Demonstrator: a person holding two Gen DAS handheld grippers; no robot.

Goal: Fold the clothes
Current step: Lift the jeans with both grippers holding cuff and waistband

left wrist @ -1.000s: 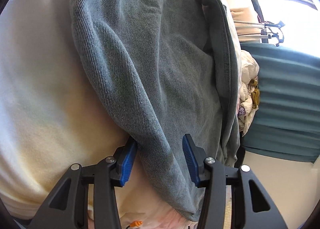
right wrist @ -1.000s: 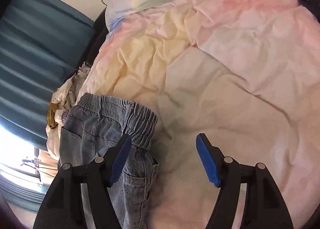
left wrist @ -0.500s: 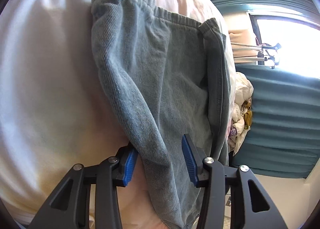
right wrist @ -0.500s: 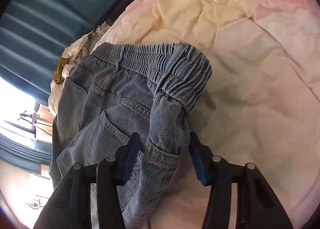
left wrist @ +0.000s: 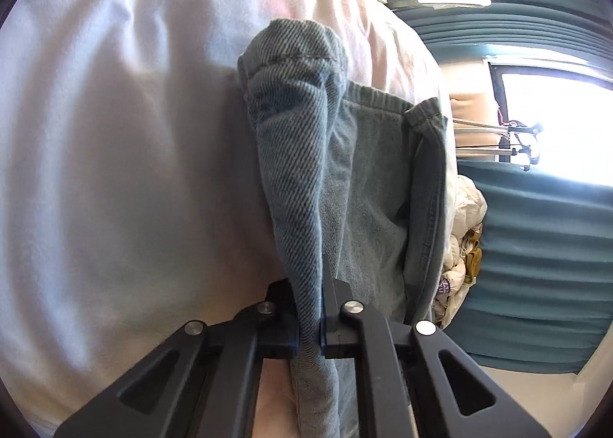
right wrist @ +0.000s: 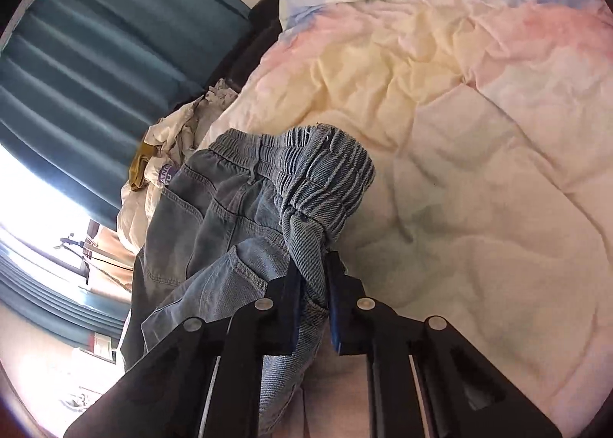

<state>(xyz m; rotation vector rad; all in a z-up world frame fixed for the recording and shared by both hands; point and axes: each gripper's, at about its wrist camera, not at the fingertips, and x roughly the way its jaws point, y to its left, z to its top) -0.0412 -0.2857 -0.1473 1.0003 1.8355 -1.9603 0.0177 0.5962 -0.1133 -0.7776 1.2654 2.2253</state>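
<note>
Both hand-held grippers have just closed on the denim jeans [right wrist: 230, 223] lying on the bed [right wrist: 479, 169]: left hand-held gripper [left wrist: 309, 327] clenched on a fabric fold, right hand-held gripper [right wrist: 313, 307] near the elastic waistband. Denim looks heavy, limp but grippy; thick seams give the surest hold.

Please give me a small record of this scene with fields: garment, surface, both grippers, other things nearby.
garment: denim jeans, elastic waistband bunched
surface: pastel bedcover
left hand-held gripper: just closed, pinching a denim fold
right hand-held gripper: just closed, pinching fabric below the waistband
nearby: pile of pale clothes; teal curtain
</note>
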